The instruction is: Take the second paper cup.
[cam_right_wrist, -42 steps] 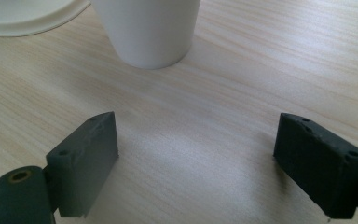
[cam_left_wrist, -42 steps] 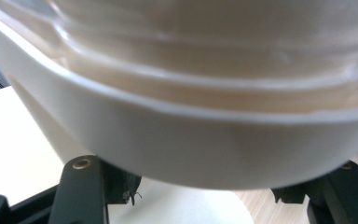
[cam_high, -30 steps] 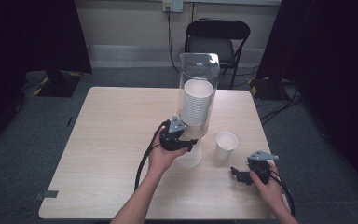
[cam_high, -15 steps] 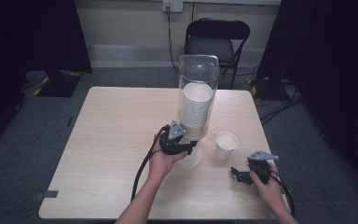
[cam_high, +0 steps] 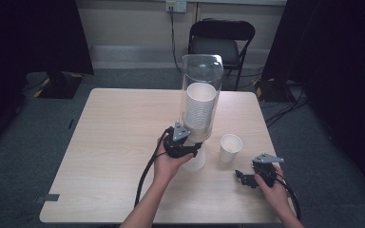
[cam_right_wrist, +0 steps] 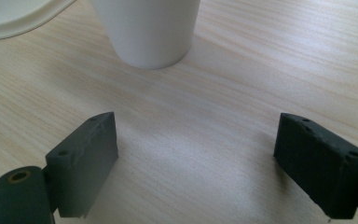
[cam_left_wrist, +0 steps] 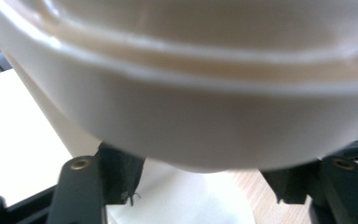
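Under the cup dispenser (cam_high: 202,102), the left gripper (cam_high: 186,151) has just been opening its jaws around the cup (cam_high: 193,160) pulled from the stack, apparently releasing it, while the right gripper (cam_high: 247,176) waits wide open and empty near the dispenser's right-hand neighbour, the standing cup (cam_high: 230,147).

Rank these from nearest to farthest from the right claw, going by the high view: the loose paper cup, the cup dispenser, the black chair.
1. The loose paper cup, standing on the table just ahead and left of the right claw.
2. The cup dispenser, farther left, mid-table.
3. The black chair, beyond the table's far edge.
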`<state>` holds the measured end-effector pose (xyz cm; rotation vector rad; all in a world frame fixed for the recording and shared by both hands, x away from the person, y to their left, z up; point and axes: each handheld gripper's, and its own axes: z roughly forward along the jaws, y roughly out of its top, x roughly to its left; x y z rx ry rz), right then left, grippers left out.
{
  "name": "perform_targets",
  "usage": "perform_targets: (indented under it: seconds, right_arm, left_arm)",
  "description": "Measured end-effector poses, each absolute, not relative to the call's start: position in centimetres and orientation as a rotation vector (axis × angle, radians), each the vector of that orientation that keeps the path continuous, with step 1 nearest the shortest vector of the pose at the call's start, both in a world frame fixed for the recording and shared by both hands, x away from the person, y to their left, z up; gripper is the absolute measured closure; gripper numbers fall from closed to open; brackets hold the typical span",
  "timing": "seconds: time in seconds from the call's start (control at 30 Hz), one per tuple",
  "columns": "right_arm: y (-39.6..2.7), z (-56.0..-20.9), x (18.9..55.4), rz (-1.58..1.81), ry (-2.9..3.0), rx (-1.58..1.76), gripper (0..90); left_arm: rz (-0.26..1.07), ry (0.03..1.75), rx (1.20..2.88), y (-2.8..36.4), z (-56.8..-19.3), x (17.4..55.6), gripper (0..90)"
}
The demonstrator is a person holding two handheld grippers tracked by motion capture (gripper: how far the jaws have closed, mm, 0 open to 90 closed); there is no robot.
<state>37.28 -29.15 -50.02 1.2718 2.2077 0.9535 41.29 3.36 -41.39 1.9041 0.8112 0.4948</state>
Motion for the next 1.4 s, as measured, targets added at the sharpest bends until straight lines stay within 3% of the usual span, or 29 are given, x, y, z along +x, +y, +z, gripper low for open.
perform_targets:
  seconds: [0.07,0.23,0.33,0.47,0.53,1.4]
  right_arm:
    - [-29.2,-50.0,37.3,0.953,2.209,1.273,12.8]
    - [-29.2,-50.0,37.3,0.953,2.21,1.272,12.8]
    - [-29.2,-50.0,37.3,0.952,2.209,1.272,12.8]
    - [-29.2,-50.0,37.3,0.953,2.21,1.272,12.8]
    - [-29.2,-50.0,37.3,0.953,2.21,1.272,12.8]
    - [-29.1,-50.0,37.3,0.95,2.205,1.275,12.6]
  left_arm:
    - [0.512,0.814,1.887,3.4,-41.1,41.3,23.7]
    - [0.498,0.831,1.864,3.6,-40.8,41.4,21.5]
    - [0.501,0.827,1.857,3.4,-40.7,41.4,22.0]
    - [0.498,0.811,1.866,3.3,-40.8,41.4,33.5]
    - [0.497,0.811,1.871,3.3,-40.8,41.4,34.9]
    - [0.516,0.815,1.829,3.0,-41.7,40.9,36.2]
